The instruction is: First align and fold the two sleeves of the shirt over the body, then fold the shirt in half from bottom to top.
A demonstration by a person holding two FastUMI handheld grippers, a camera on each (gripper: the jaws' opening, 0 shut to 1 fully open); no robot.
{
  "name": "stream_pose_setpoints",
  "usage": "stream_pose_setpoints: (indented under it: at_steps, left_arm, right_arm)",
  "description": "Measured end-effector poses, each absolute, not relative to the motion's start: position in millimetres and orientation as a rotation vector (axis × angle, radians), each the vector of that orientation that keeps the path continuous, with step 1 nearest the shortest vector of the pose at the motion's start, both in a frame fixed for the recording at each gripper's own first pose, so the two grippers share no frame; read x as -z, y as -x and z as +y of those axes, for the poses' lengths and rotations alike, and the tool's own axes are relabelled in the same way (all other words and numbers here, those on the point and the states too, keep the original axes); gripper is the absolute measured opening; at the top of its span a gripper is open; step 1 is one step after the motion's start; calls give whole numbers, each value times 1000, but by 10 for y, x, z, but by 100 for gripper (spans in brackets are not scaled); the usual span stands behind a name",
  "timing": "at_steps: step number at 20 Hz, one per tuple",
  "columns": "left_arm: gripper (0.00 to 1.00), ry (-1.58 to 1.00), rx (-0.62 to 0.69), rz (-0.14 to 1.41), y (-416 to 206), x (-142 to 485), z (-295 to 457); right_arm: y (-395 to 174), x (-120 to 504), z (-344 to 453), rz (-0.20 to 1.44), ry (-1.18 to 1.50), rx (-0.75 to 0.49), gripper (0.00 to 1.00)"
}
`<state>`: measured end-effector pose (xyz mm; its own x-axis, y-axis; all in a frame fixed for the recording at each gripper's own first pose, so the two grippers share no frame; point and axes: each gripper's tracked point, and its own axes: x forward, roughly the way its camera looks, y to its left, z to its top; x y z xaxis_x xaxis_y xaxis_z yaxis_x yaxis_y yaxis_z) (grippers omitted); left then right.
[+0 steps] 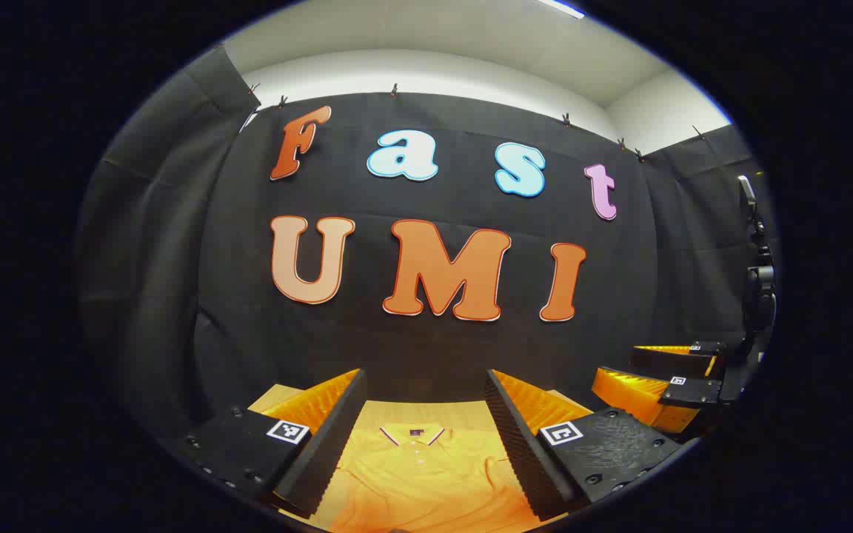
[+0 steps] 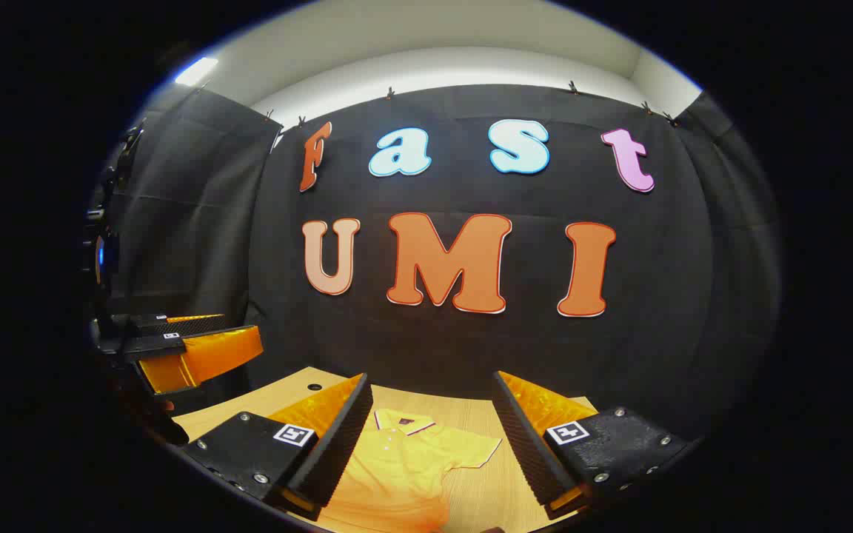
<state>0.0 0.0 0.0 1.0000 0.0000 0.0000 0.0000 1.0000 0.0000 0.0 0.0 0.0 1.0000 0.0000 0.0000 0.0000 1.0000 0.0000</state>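
A yellow polo shirt [image 1: 423, 474] lies flat on the wooden table [image 1: 426, 411], collar toward the far wall. In the left gripper view my left gripper [image 1: 423, 437] hangs open above the shirt's chest, holding nothing. The right gripper [image 1: 669, 379] appears at the right of that view, raised and open. In the right gripper view the shirt [image 2: 404, 466] lies below, its right short sleeve [image 2: 471, 448] spread out on the wood. My right gripper [image 2: 430, 440] is open over that side, empty. The left gripper [image 2: 189, 348] shows at the left, open.
Black cloth walls close the booth at the back and sides. The table [image 2: 500, 481] has a small round hole [image 2: 314, 386] near its far left corner. A dark stand with gear [image 1: 756, 274] rises at the right; a similar one [image 2: 104, 252] stands at the left.
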Motion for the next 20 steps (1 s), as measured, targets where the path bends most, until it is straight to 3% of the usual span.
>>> stream_pose_setpoints:
  at_steps: [4,10,13,20]
  left_arm:
    - [95,-83,-67,-14,50,22,-58]
    - [98,122,-51,-12,17,82,-78]
    - [98,48,-31,57,1,279,-150]
    - [98,-20,-35,34,-37,282,-258]
  right_arm:
    - [-9,79,-11,16,8,-29,98]
    - [-5,224,-158,25,-9,-27,98]
    - [-22,304,-219,33,-12,-21,98]
    - [-128,763,-494,126,-35,23,98]
